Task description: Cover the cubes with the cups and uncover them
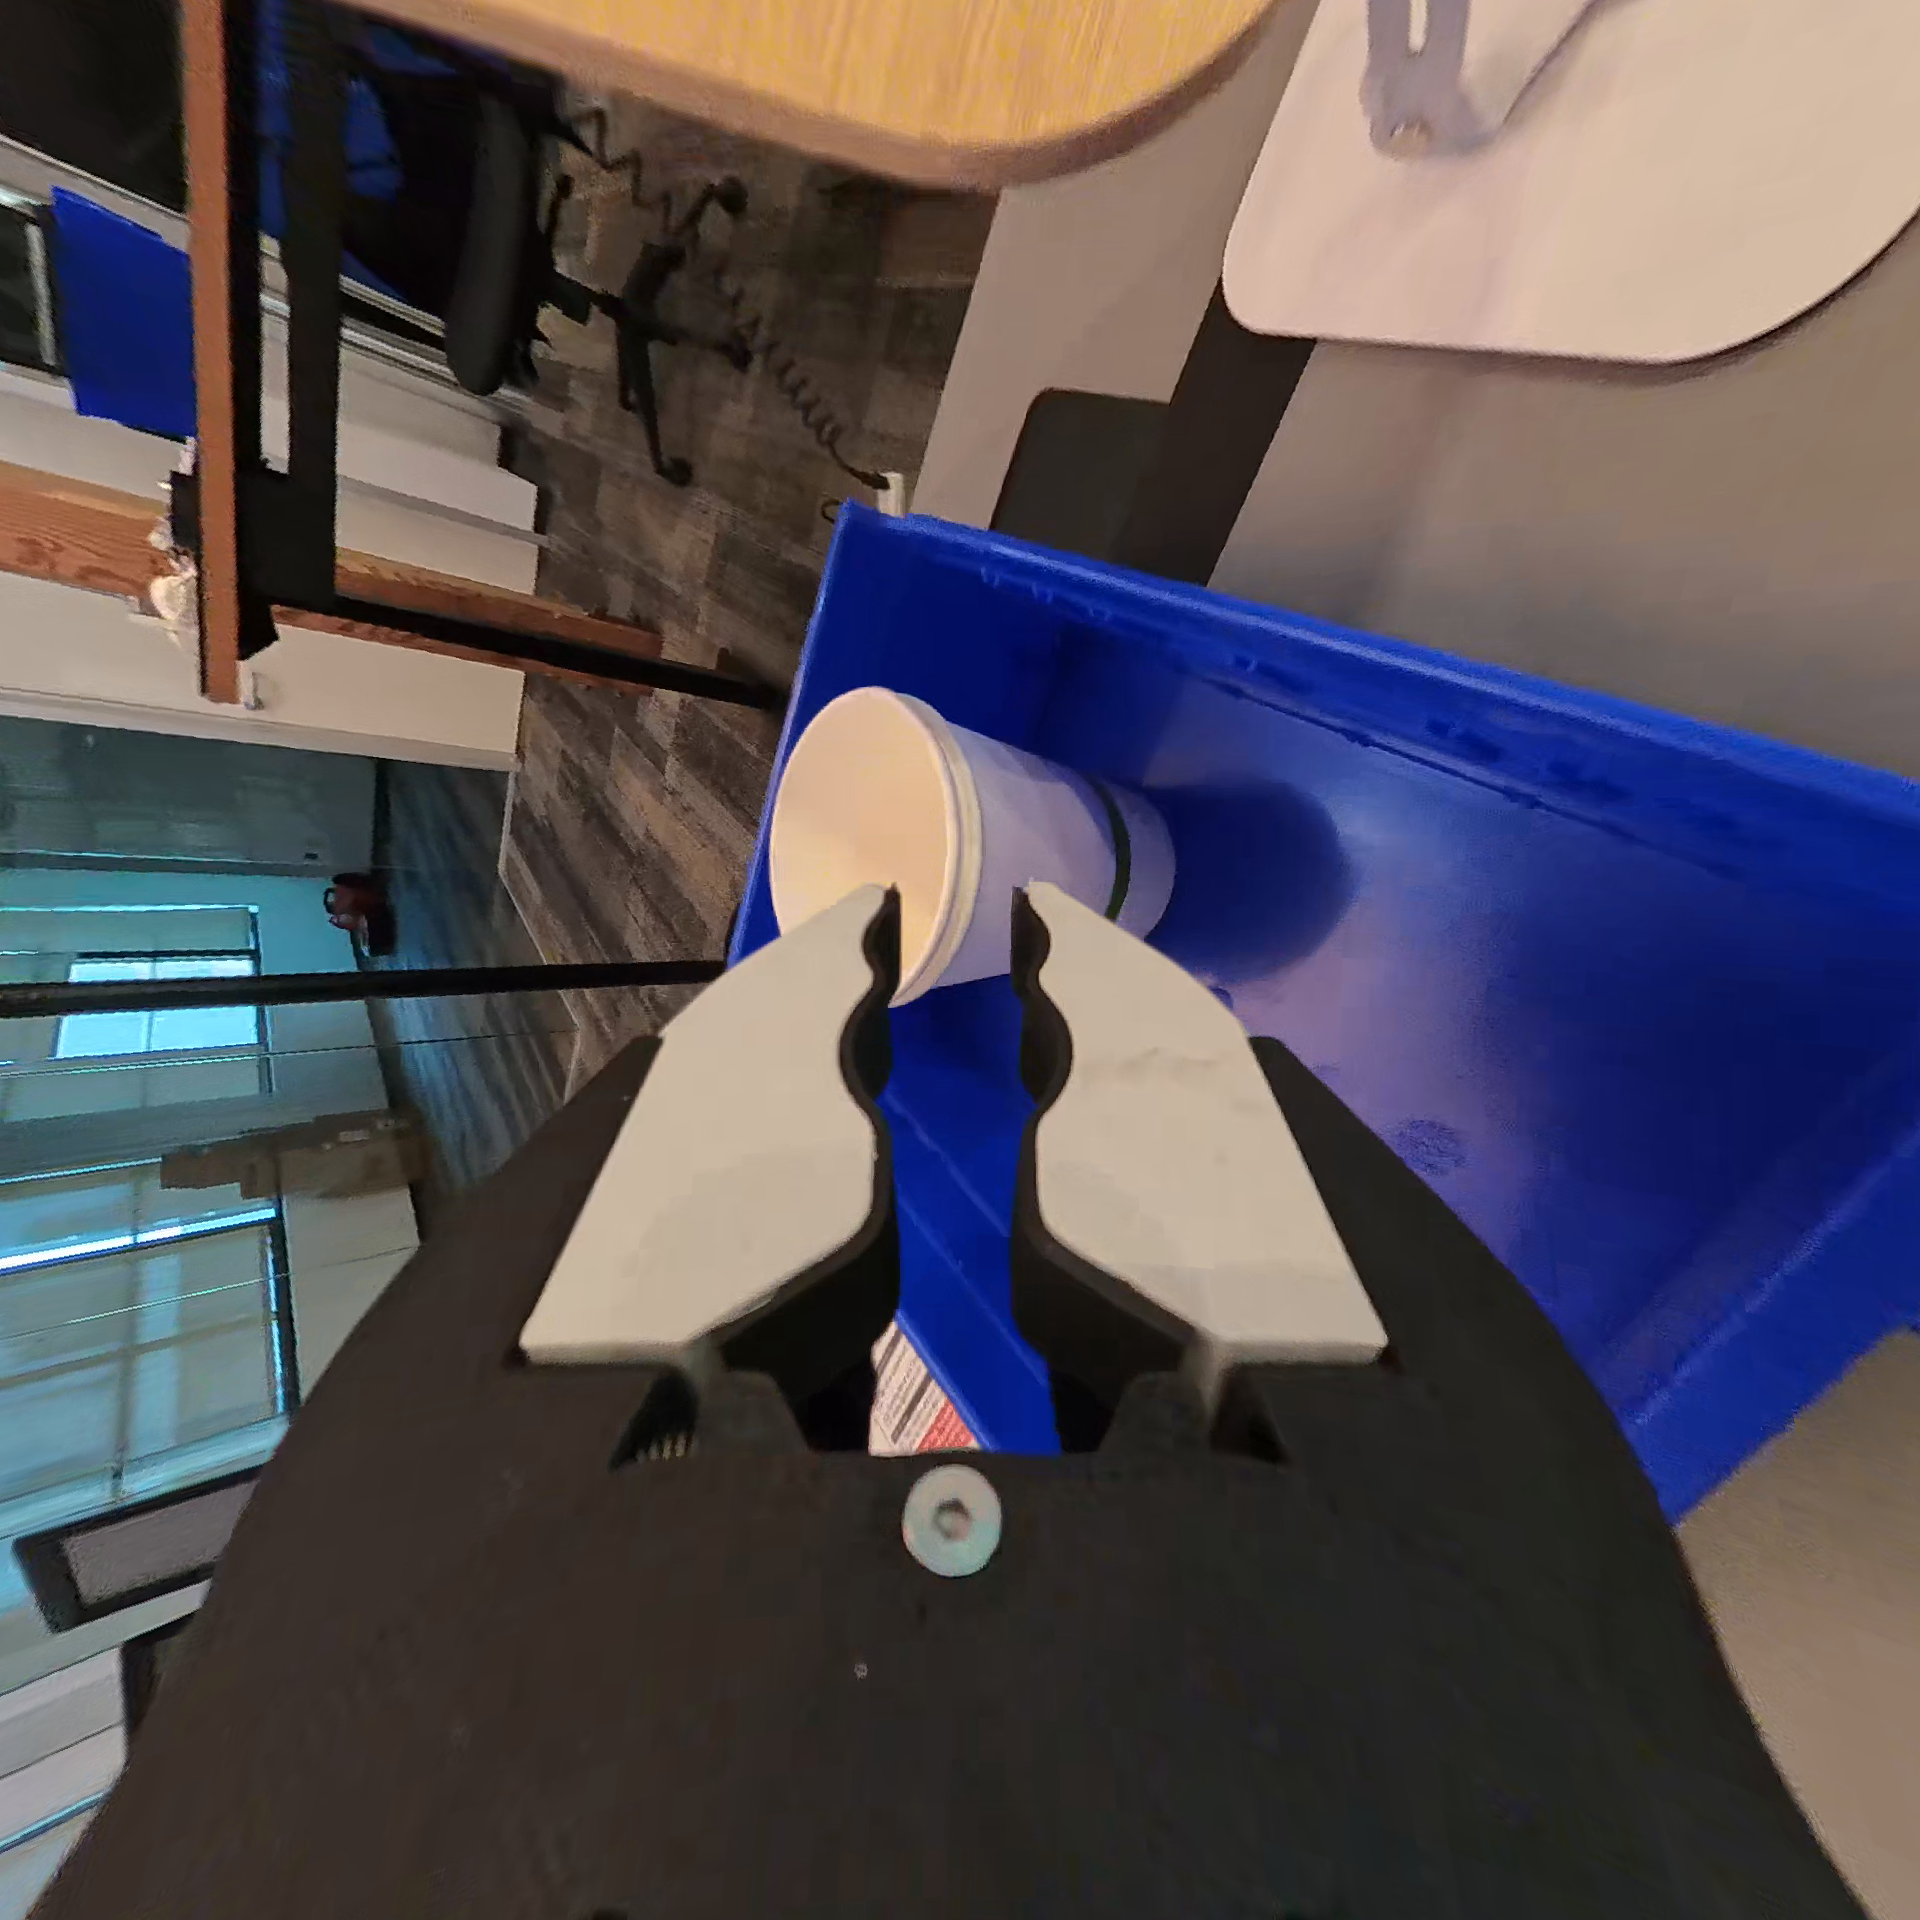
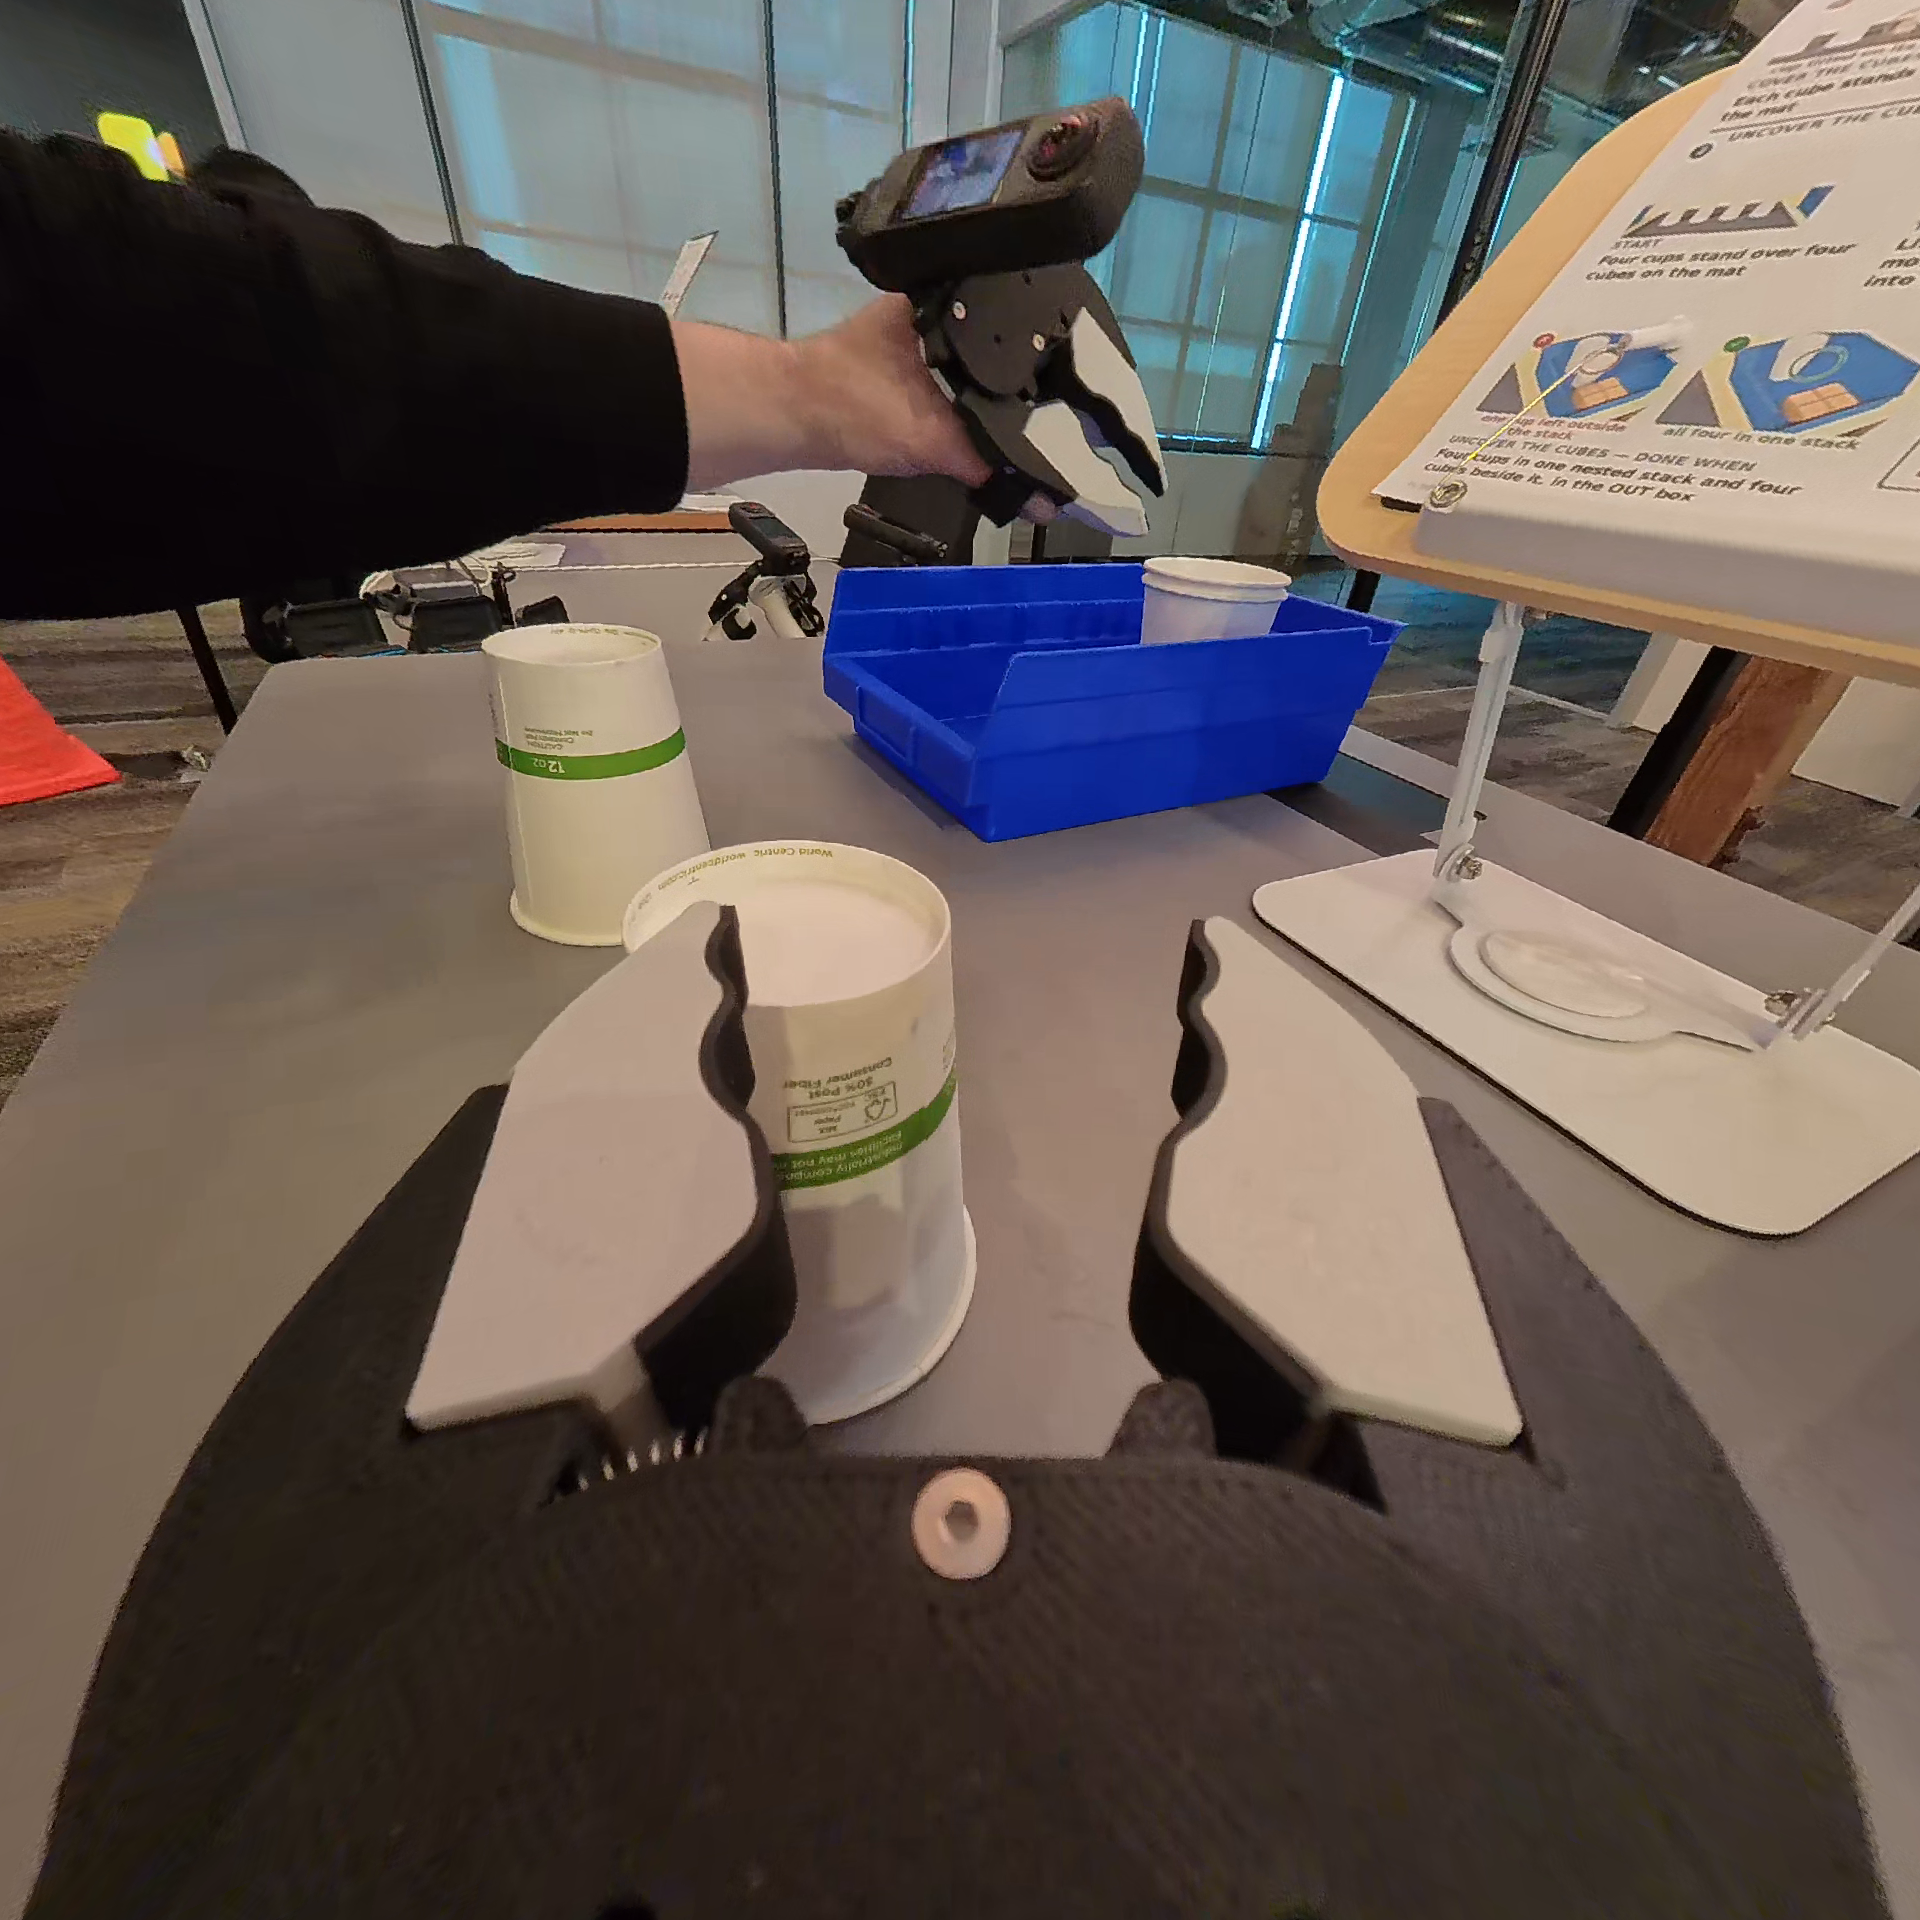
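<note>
In the right wrist view, my right gripper [image 2: 961, 940] is open, low over the grey table [image 2: 260, 1039]. An upside-down white paper cup with a green band [image 2: 862, 1091] stands between its fingers, close to the left finger. A second upside-down cup [image 2: 592, 779] stands behind it to the left. No cubes show. A white cup stack [image 2: 1210, 603] stands upright in the blue bin [image 2: 1091, 727]. My left gripper [image 2: 1127, 488], held by a hand, hovers above that bin. In the left wrist view it [image 1: 956, 899] is slightly open and empty, its tips just beside the rim of the cup stack [image 1: 935, 821] in the bin [image 1: 1455, 935].
A white stand base [image 2: 1610, 1081] sits on the table's right, and its instruction board [image 2: 1662, 312] hangs over the bin's right end. The sleeved arm [image 2: 364, 395] reaches across above the left cup. Office chairs and floor lie beyond the table's far edge.
</note>
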